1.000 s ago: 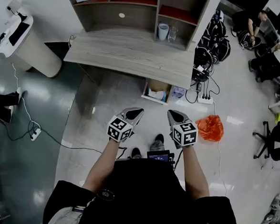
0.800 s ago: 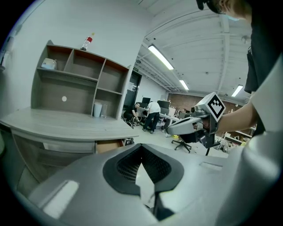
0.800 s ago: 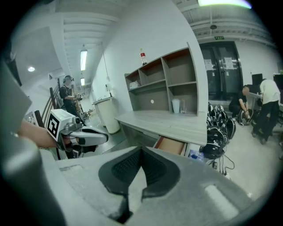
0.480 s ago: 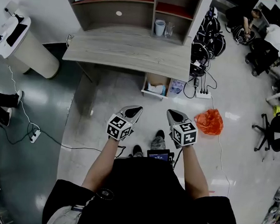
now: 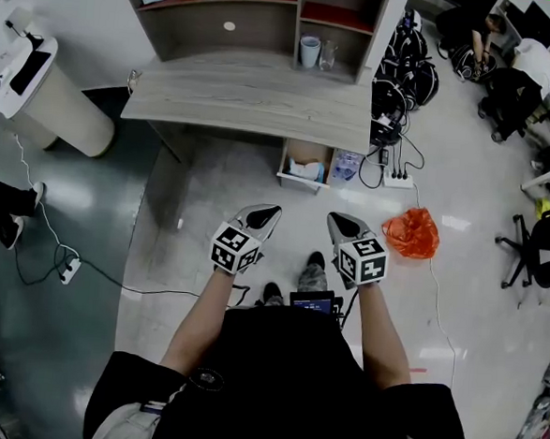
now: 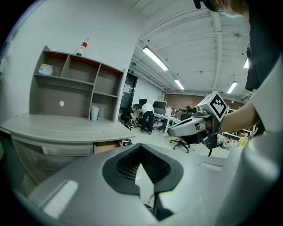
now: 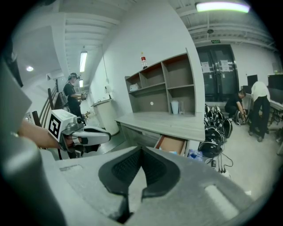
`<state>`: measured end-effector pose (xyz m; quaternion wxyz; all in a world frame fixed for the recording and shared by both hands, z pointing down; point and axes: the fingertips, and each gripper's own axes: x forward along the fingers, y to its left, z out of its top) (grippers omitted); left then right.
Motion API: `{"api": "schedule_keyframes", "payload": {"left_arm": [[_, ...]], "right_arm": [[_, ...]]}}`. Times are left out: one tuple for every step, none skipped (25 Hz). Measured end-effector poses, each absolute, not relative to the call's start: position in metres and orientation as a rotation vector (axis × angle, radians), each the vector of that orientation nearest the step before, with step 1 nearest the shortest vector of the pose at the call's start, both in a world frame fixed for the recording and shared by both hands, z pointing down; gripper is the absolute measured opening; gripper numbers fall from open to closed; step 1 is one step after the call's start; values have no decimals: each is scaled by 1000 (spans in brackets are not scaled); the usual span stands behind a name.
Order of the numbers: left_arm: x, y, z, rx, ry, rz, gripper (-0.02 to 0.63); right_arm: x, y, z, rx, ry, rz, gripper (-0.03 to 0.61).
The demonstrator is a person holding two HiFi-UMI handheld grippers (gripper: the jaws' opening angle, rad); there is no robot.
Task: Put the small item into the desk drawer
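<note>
Left hand-held gripper point(image 5: 272, 211) and right hand-held gripper point(image 5: 333, 219) hover; desk drawer point(image 5: 306, 168) open.

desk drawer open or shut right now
Open. The drawer stands pulled out from under the desk top; the head view looks down onto its brown inside, with some light items lying in it.

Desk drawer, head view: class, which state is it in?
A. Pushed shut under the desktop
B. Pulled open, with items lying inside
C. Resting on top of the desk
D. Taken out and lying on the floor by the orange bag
B: the drawer juts out from under the front edge of the desk, its wooden inside exposed with light-coloured items in it.
</note>
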<state>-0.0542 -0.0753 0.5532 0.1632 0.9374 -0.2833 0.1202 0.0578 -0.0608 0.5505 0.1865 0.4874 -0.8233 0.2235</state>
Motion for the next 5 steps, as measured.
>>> {"api": "schedule_keyframes", "payload": {"left_arm": [[-54,-75,552,2675,-806,338,-9],[-54,-74,551,2676,-805,334,-9],[-55,-74,551,2678,-804,331,-9],[-55,-74,550,2679,-803,329,-9],[-56,-74,549,2680,-801,328,-9]], "right_arm": [[58,-60,550,1374,-2318,629,2],[57,-60,550,1375,-2319,628,2],[56,-59,549,1376,-2320,628,2],[55,-59,549,1377,-2321,628,1],[55,-59,549,1378,-2322,627,0]]}}
